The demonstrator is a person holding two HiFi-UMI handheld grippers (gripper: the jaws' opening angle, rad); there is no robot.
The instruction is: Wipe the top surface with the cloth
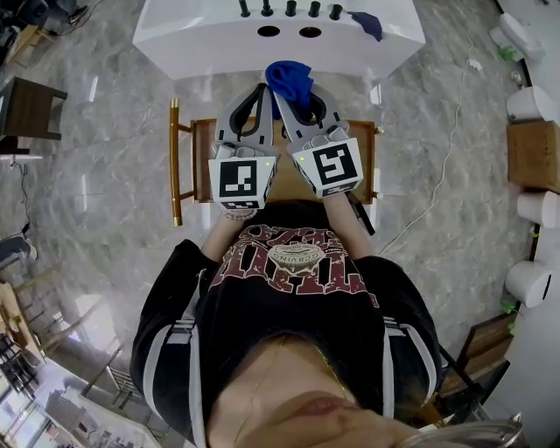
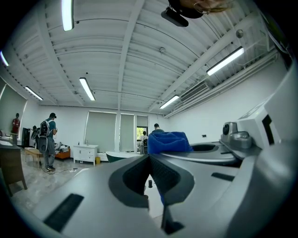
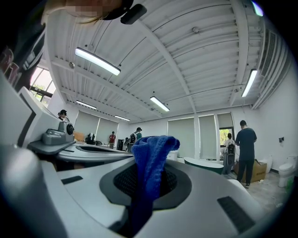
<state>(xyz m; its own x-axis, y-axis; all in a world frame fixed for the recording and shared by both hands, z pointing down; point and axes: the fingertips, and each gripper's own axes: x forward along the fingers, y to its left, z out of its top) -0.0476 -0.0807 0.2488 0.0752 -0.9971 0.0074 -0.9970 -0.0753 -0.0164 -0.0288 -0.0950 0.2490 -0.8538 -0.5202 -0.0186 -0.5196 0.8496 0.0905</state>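
Observation:
A bright blue cloth [image 1: 290,79] is bunched up between the jaws of my right gripper [image 1: 295,94], which is shut on it. In the right gripper view the cloth [image 3: 151,155] stands up out of that gripper [image 3: 148,180] and hangs down between the pads. My left gripper [image 1: 261,88] is beside it on the left, shut with nothing in it; its jaws meet in the left gripper view [image 2: 149,158], and the cloth [image 2: 167,142] shows just beyond. Both grippers are held side by side in front of the white top surface [image 1: 192,39], apart from it.
The white surface carries a row of black knobs [image 1: 290,9], two dark holes [image 1: 289,31] and a darker blue cloth [image 1: 368,23] at its right end. A wooden chair frame [image 1: 185,166] stands under the grippers on marble floor. People stand far off in the room [image 3: 245,151].

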